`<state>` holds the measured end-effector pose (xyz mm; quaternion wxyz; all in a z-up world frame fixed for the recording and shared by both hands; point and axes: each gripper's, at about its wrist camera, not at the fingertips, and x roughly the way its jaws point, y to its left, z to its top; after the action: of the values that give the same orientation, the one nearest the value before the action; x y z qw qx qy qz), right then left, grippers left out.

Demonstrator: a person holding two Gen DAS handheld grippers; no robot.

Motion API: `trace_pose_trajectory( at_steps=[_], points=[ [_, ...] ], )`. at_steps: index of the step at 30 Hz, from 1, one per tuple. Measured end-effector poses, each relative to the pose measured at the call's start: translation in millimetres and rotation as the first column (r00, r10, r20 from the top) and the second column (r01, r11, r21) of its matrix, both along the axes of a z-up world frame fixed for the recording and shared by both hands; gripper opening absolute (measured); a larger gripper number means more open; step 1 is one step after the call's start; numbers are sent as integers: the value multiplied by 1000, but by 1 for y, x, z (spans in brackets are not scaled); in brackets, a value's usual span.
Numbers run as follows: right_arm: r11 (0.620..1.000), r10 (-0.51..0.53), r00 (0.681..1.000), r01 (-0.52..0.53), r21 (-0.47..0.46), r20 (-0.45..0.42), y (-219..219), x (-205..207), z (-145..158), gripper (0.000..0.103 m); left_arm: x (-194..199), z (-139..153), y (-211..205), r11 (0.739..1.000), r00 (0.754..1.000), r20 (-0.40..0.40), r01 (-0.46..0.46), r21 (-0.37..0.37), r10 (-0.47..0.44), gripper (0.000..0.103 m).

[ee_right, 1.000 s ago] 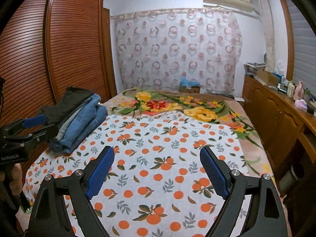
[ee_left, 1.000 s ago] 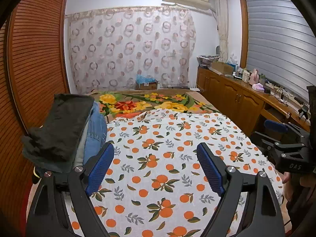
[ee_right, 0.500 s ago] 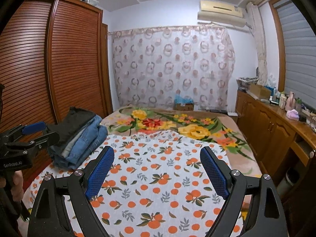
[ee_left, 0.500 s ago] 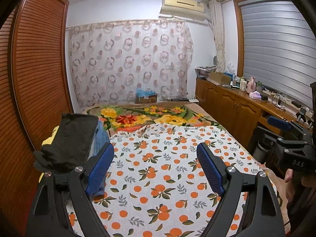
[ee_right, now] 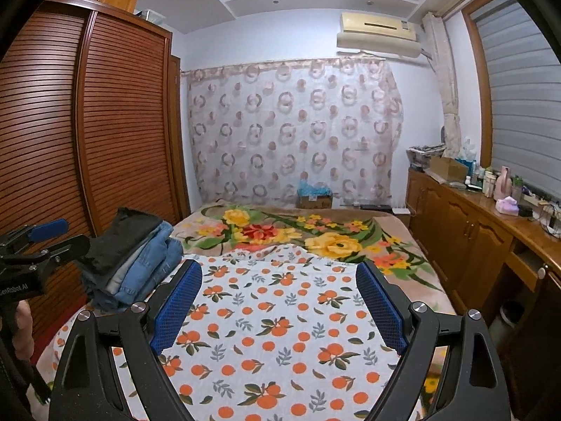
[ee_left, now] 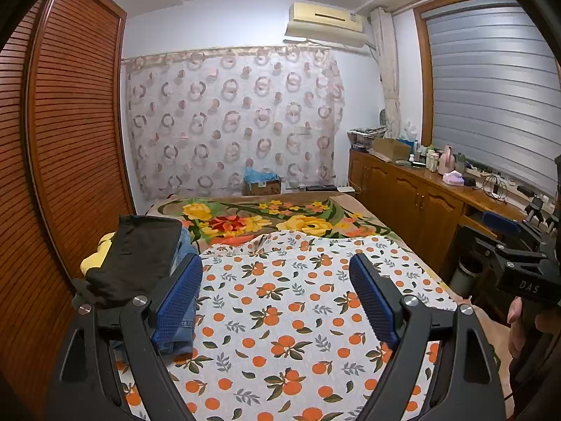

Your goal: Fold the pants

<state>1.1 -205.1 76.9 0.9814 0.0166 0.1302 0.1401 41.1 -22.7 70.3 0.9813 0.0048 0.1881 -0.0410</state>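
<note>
Both claws hang over the bed, pointed toward the curtained far wall. The left claw (ee_left: 275, 296) stands wide open, its blue pads spread with nothing between them but the sheet below. The right claw (ee_right: 278, 303) is spread just as wide and holds nothing either.

The pants sit as a folded stack (ee_right: 131, 263) at the left edge of the bed (ee_right: 350, 245), close by the slatted wooden wardrobe (ee_right: 105, 140). A dark pair (ee_left: 140, 256) lies on top, with blue denim (ee_right: 154, 263) layered beneath it and something yellow (ee_left: 93, 261) showing at the stack's outer side. From the left claw's view the stack lies just behind its left finger, which covers part of the denim; I cannot tell whether they touch.

A white sheet printed with oranges (ee_left: 291, 315) covers the near part of the bed, flat and bare under both claws. Beyond it a flowered blanket (ee_right: 298, 231) shows. Along the right wall runs a wooden bench (ee_right: 491, 224) crowded with bottles and small things.
</note>
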Motion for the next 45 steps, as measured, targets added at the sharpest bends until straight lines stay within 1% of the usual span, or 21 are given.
trace_pose_trajectory(
  at_steps=[45],
  points=[
    [1000,18,1000,-18,-1,-1,2,3,-3,91,0,-2,11,1000,1000,-7,-7,-3,7,86]
  ],
)
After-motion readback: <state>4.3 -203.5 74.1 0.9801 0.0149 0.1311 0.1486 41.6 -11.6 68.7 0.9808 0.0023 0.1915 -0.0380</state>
